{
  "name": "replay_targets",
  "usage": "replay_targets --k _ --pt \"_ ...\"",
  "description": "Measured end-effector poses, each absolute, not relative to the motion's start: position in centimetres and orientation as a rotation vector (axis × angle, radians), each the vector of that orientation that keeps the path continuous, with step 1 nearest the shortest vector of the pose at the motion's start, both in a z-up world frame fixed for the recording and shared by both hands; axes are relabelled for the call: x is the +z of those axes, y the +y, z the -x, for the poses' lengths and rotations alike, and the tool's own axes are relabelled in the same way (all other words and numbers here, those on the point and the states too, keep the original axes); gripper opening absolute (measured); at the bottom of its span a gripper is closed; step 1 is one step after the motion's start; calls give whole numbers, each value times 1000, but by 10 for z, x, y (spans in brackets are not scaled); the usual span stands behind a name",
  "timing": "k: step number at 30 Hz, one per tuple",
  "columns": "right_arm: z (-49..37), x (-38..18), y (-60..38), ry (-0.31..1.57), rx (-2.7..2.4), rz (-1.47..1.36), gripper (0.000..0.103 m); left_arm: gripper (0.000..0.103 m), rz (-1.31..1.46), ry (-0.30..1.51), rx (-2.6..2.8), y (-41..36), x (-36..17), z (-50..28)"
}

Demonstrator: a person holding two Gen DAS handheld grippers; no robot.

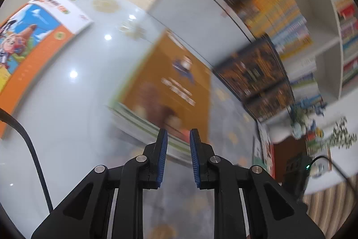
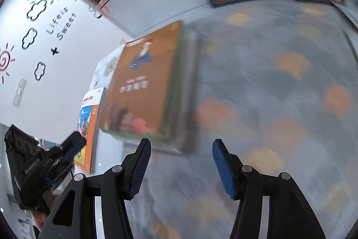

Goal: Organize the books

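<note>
Sorting looks barely begun. Three books lie loose on the glossy grey tabletop (image 1: 73, 104): a brown-covered picture book (image 1: 170, 82) in the middle, an orange-and-blue cartoon book (image 1: 31, 37) well apart, and a dark open book (image 1: 257, 77) near the shelves. The left gripper (image 1: 178, 138) has narrow, empty fingers; the right gripper (image 2: 181, 150) has wider, empty fingers.
</note>
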State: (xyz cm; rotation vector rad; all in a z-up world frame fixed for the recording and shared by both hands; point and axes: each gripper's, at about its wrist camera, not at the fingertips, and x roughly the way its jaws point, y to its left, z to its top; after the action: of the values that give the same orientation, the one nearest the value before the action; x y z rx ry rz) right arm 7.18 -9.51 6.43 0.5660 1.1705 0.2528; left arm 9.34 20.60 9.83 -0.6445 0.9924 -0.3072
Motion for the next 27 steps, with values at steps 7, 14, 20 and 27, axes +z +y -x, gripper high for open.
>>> replay_targets --k 7,14,20,27 --pt "14 40 -212 1205 92 -684 55 23 534 1074 -479 90 107 -68" --pt "80 40 -358 1146 -122 -772 55 23 406 1211 -637 -56 85 -36" --pt "91 40 -450 1097 -230 -734 55 23 314 1323 -702 -155 55 -19" --pt "71 25 -472 1085 -128 -590 31 23 275 1325 -633 -212 31 -14"
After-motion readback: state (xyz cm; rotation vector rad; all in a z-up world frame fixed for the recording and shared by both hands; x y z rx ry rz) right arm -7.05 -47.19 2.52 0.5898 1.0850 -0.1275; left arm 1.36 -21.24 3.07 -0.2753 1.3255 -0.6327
